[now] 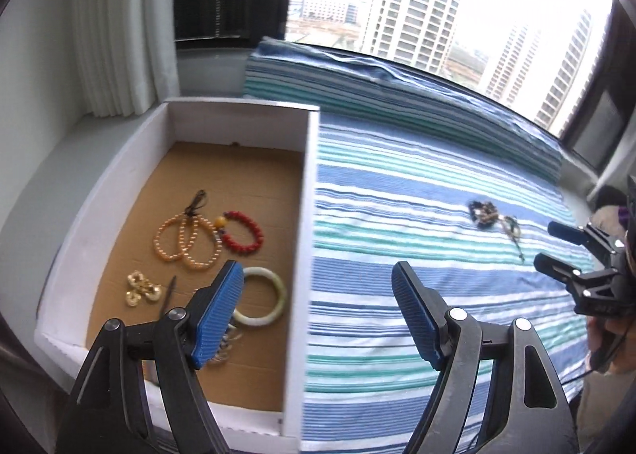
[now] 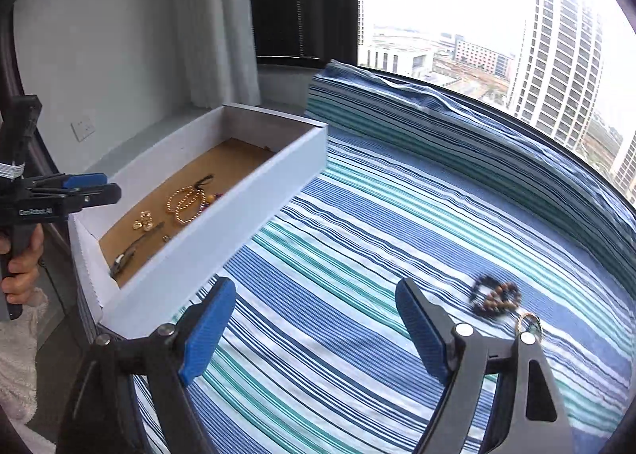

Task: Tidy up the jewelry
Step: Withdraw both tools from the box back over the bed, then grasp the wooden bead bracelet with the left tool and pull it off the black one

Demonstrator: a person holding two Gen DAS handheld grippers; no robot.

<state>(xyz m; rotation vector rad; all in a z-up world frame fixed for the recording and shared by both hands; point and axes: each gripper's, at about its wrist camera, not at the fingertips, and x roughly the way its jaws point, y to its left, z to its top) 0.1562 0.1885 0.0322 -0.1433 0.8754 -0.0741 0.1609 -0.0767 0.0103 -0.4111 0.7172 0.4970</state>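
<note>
A white box with a brown cardboard floor holds an orange bead necklace, a red bead bracelet, a pale jade bangle and a gold clasp. The box also shows in the right wrist view. A dark bead bracelet and a ring-like piece lie on the striped cloth; they also show in the right wrist view, the bracelet and the ring. My left gripper is open and empty over the box's right wall. My right gripper is open and empty, left of the dark bracelet.
A striped cushion runs along the window behind the cloth. A white curtain and grey ledge lie left of the box. The other gripper shows at each view's edge: right one, left one.
</note>
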